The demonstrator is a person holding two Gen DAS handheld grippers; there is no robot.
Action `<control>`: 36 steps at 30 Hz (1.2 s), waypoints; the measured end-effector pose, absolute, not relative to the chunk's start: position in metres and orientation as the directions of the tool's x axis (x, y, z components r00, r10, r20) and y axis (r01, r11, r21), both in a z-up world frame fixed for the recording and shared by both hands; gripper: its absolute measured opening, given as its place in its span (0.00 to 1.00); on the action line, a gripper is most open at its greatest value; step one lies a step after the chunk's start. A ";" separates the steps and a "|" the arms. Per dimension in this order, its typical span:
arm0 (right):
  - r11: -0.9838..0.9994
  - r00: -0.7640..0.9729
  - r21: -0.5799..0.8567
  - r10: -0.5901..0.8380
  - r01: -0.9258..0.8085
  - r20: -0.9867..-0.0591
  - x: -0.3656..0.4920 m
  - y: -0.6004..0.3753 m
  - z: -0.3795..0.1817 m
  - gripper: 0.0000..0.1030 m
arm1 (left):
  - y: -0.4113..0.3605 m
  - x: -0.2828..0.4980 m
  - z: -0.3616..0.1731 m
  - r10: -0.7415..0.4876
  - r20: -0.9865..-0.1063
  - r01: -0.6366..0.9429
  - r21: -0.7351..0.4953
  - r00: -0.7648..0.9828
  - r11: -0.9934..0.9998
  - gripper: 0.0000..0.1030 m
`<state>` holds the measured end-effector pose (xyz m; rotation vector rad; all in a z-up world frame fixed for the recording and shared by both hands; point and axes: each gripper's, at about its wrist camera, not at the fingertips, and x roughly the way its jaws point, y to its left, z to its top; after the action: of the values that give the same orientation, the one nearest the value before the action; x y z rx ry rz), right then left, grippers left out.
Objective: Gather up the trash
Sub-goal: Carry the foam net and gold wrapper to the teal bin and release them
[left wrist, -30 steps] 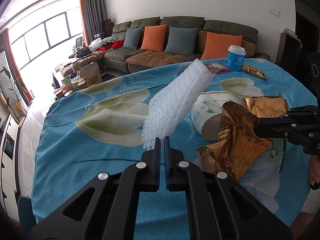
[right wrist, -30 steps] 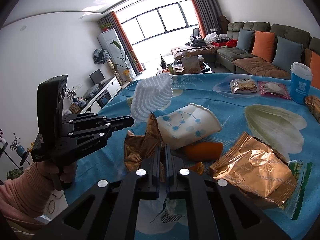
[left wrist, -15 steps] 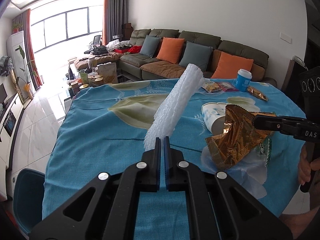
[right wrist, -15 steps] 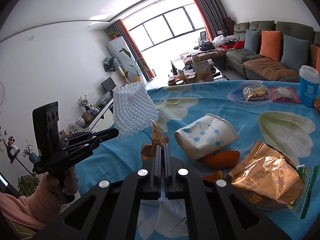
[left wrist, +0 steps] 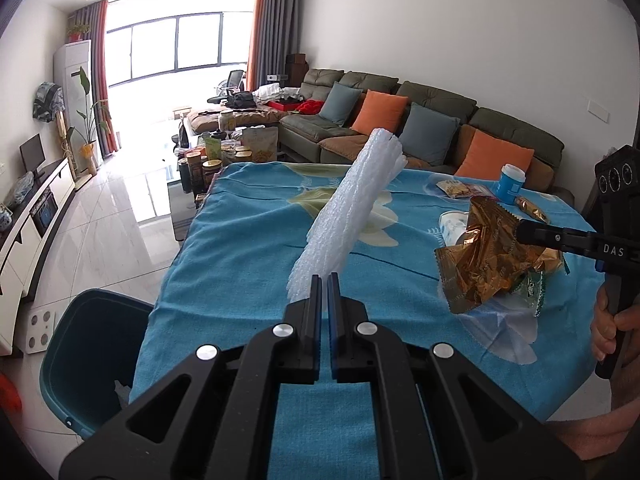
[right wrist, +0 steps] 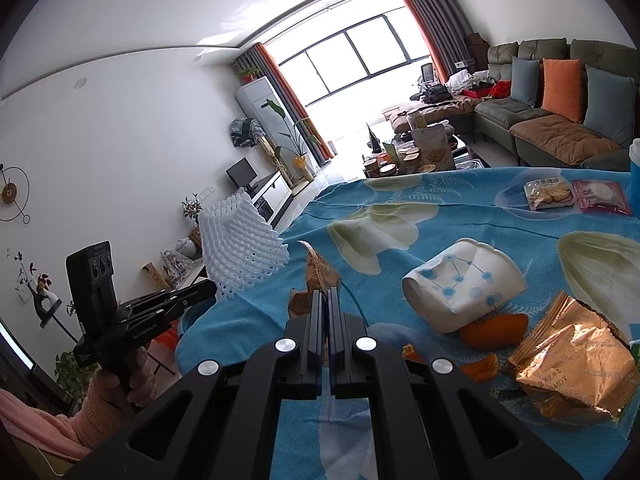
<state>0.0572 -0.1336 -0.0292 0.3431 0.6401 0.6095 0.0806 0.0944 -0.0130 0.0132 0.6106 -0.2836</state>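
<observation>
My left gripper (left wrist: 324, 280) is shut on a white foam fruit net (left wrist: 352, 204), held up in the air near the table's left edge; the right wrist view shows that net (right wrist: 240, 248) at the left. My right gripper (right wrist: 327, 294) is shut on a crumpled gold wrapper (right wrist: 318, 276), lifted off the cloth; the left wrist view shows this wrapper (left wrist: 484, 256) hanging from the right gripper's tip. A dark teal bin (left wrist: 92, 352) stands on the floor below the table's left corner. A crushed paper cup (right wrist: 464, 284), orange peel (right wrist: 494, 330) and another gold wrapper (right wrist: 576, 364) lie on the table.
The table wears a blue flowered cloth (left wrist: 248, 248). At its far side lie a biscuit packet (right wrist: 548, 194), a pink packet (right wrist: 602, 196) and a blue-and-white cup (left wrist: 512, 184). A sofa (left wrist: 420, 132) stands behind. A sleeved hand (right wrist: 116, 384) holds the left gripper.
My left gripper has swung to the left with the foam net, bringing the teal bin into view. My right gripper has lifted the gold wrapper slightly off the cloth.
</observation>
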 end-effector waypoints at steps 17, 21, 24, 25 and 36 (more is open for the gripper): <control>0.674 0.535 0.494 0.737 -0.549 -0.413 0.080 -0.066 -0.017 0.01 | 0.189 0.033 -0.003 -0.095 -0.560 0.063 -0.075 0.823 0.995 0.03; 0.644 0.496 0.498 0.765 -0.581 -0.411 0.088 -0.042 -0.015 0.01 | 0.212 0.024 -0.001 -0.048 -0.559 0.013 -0.066 0.828 0.998 0.03; 0.626 0.470 0.496 0.779 -0.601 -0.415 0.095 -0.023 -0.014 0.01 | 0.228 0.018 -0.002 -0.015 -0.562 -0.026 -0.065 0.827 0.998 0.03; 0.620 0.461 0.495 0.784 -0.609 -0.415 0.097 -0.017 -0.014 0.01 | 0.232 0.017 -0.002 -0.005 -0.564 -0.038 -0.065 0.826 0.997 0.03; 0.557 0.370 0.485 0.823 -0.674 -0.430 0.113 0.049 -0.012 0.01 | 0.292 -0.001 -0.009 0.101 -0.598 -0.165 -0.053 0.795 0.985 0.03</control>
<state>0.1126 0.0486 -0.0120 0.2433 0.6945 0.9725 -0.0008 0.2918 -0.0094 -0.1043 0.6357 0.1433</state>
